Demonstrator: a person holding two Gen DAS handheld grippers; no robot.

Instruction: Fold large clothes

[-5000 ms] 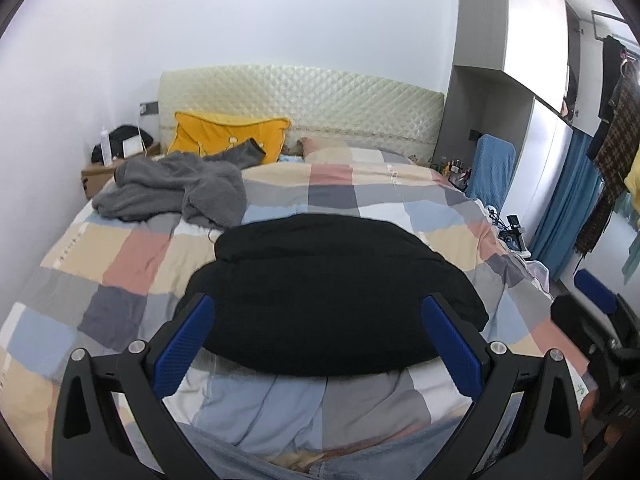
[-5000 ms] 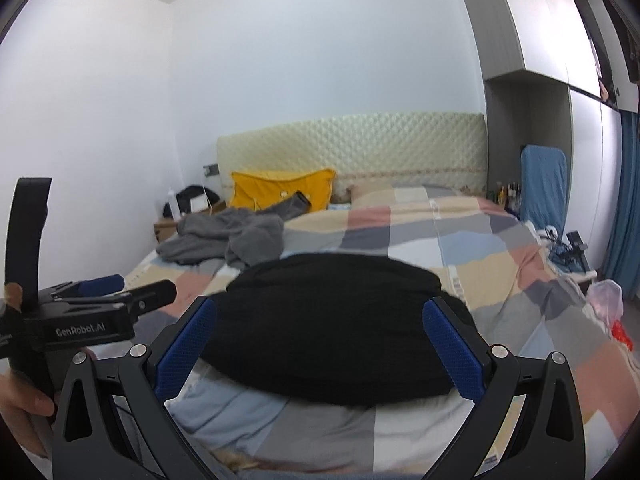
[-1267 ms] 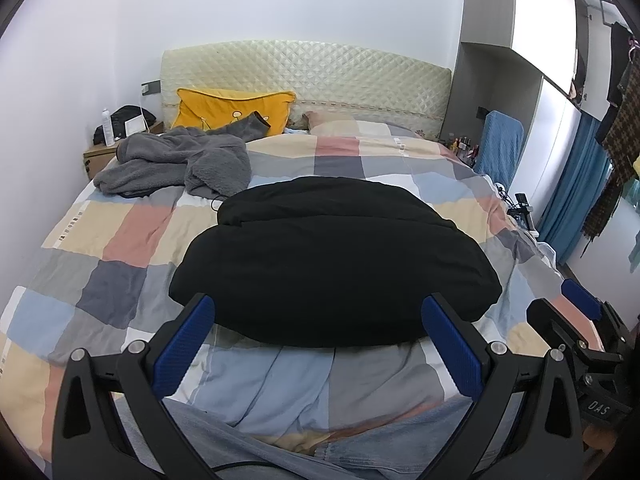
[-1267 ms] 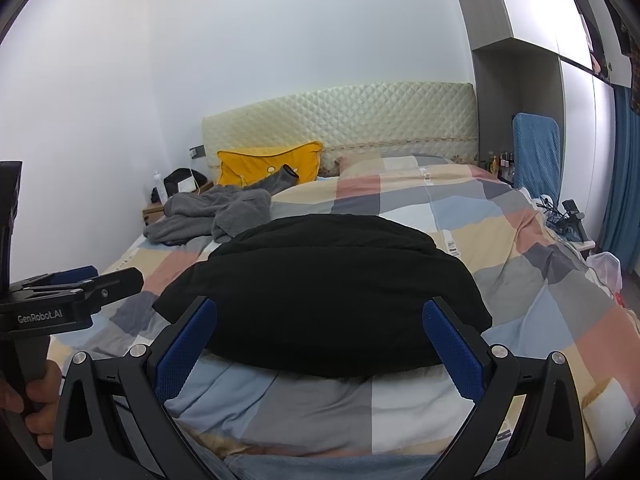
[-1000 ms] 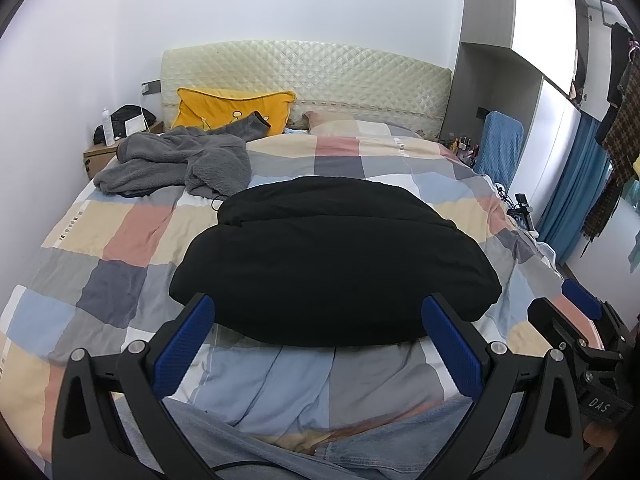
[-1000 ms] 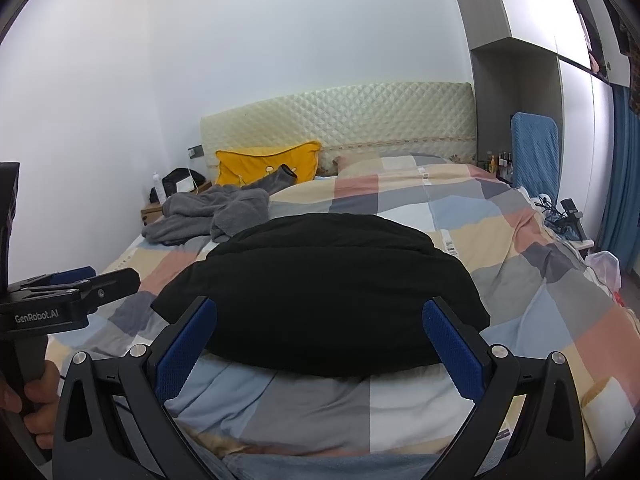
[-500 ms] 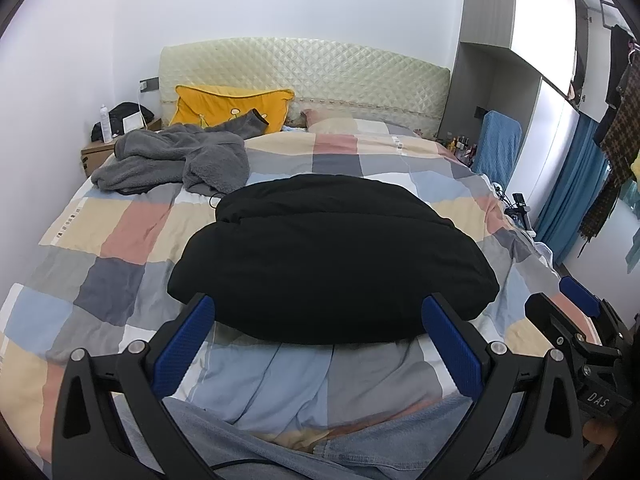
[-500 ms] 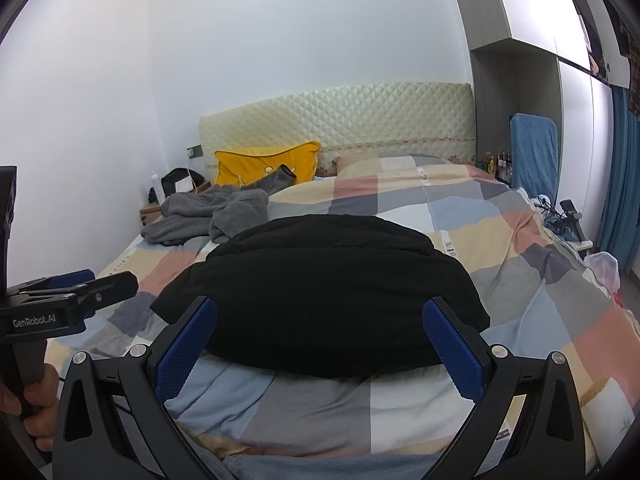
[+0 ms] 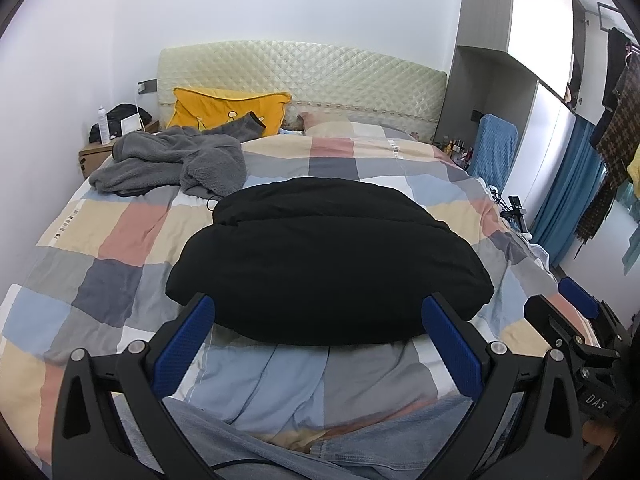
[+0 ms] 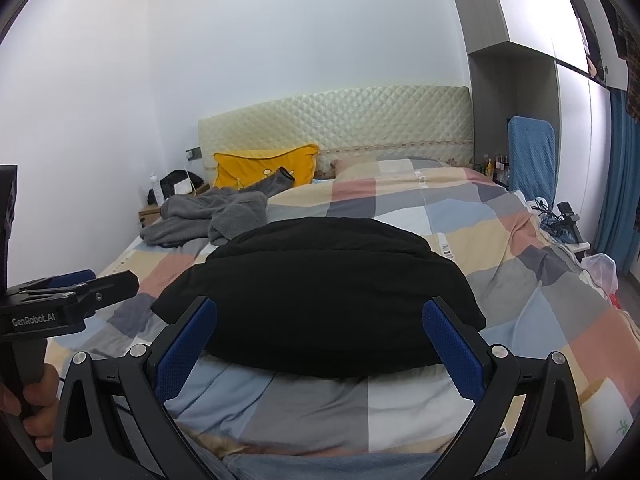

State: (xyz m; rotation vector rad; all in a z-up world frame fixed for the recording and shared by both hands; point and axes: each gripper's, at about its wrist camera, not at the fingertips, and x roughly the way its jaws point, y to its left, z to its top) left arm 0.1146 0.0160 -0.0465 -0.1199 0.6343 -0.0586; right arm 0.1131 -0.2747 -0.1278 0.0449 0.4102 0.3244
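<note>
One folded black coat (image 9: 328, 264) lies on the bed (image 9: 120, 240) just ahead of two tongs, left (image 9: 318, 344) and right (image 10: 320, 344), both spread wide, holding nothing; one grey garment (image 9: 176, 164) lies beyond.

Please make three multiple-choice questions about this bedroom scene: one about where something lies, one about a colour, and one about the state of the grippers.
1. Where does the grey fleece garment lie?
A. on the floor
B. on the bed near the headboard, beyond the black garment
C. on the blue chair

2. What colour is the pillow against the headboard?
A. yellow
B. green
C. white

3. How are the left gripper and the right gripper?
A. both shut on cloth
B. one open, one shut
C. both open, holding nothing

Answers: 1 B, it lies on the checked quilt behind the black garment. 2 A, it is plainly yellow. 3 C, blue pads stand wide apart with nothing between them.
</note>
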